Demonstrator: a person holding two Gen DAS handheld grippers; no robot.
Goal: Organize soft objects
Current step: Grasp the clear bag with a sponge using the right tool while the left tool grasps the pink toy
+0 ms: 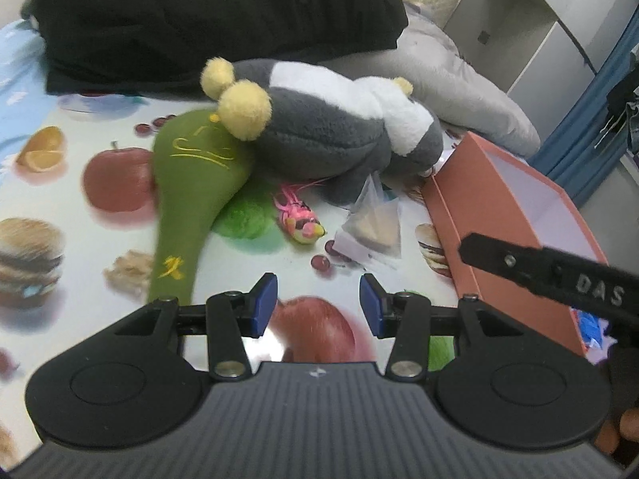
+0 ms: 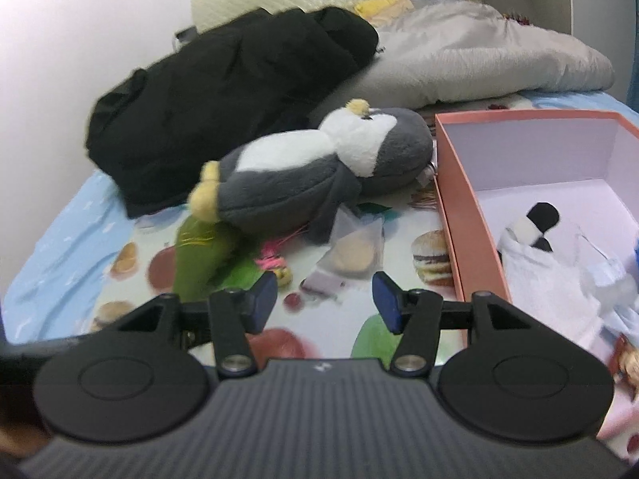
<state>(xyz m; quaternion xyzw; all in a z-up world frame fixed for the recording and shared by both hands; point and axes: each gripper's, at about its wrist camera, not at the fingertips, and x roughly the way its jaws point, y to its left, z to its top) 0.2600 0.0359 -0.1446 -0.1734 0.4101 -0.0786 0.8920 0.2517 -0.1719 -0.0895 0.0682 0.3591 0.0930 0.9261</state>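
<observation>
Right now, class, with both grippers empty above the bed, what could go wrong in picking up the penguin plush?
1. The penguin plush lies on the green plush, so lifting it may drag that along.
2. The pink string toy lies close and could snag.
3. The plush may be too bulky for the half-open fingers.

Both wrist views look steeply down, close over the bed, sharing the grey plush penguin [image 1: 331, 127].

Black left gripper [image 1: 318, 305] and right gripper [image 2: 324, 302], blue pads, ribbed grey bodies.
</observation>
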